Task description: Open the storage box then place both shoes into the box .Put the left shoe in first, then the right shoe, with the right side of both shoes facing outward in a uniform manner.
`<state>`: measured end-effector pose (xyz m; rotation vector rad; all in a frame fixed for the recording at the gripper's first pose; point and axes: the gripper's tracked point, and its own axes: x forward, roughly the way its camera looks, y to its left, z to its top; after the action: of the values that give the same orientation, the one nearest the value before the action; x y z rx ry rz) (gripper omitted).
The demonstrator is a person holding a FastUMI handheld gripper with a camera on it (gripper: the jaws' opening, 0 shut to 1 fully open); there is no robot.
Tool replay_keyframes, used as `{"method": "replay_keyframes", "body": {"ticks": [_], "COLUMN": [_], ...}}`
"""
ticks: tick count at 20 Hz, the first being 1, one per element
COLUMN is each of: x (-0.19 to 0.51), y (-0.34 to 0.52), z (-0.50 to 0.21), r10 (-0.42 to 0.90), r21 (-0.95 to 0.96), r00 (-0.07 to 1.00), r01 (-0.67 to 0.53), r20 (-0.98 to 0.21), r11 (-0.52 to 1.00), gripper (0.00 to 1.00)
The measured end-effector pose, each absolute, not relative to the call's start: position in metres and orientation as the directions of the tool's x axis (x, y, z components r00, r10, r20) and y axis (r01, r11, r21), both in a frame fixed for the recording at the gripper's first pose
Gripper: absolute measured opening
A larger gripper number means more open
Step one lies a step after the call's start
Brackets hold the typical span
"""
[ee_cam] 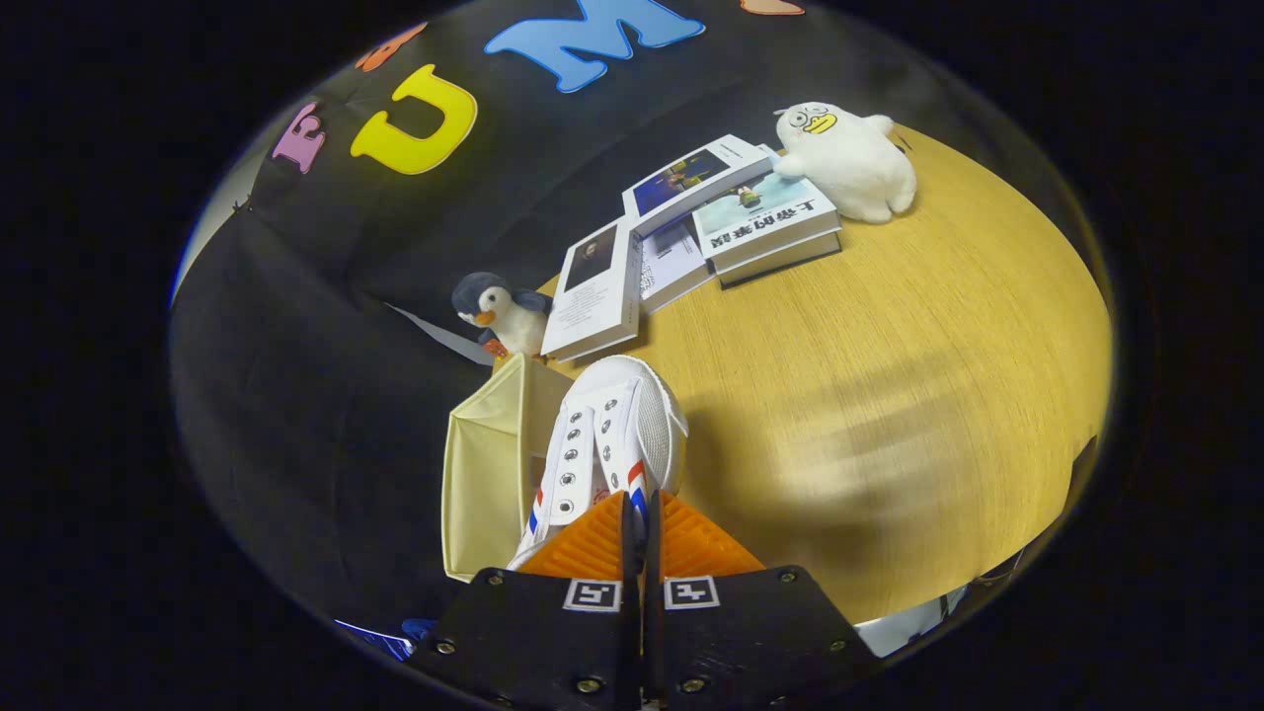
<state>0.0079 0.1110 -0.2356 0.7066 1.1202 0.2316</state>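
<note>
The gripper (640, 509) has its two ribbed fingers pressed nearly together, only a thin slit between them, pinching the rear edge of a white shoe (612, 434). The shoe is canvas-like with a mesh-textured toe, metal eyelets without laces and red and blue stripes along its side; it hangs toe-forward just ahead of the fingers, over the edge of the storage box (484, 474), a pale cream fabric-walled box that stands open beside it. Beyond lies a round wooden table (889, 375) with fine grain. At its far side a plush penguin (502, 311) sits next to a spread of books (691, 237), one cover bearing large characters too skewed to read. A white plush duck (849, 158) rests just past the books.
</note>
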Motion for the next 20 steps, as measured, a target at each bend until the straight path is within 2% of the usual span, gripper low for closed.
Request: {"method": "replay_keyframes", "body": {"ticks": [7,13,20], "x": [0.028,0.036,0.041], "y": [0.172,0.222,0.245], "z": [-0.199,-0.203,-0.249], "r10": [0.576,0.586,0.467], "r21": [0.672,0.67,0.541], "r00": [0.458,0.448,0.461], "r01": [0.067,0.04,0.034], "r20": [-0.678,-0.675,-0.755], "r11": [0.738,0.741,0.841], "gripper": [0.02,0.02,0.02]}}
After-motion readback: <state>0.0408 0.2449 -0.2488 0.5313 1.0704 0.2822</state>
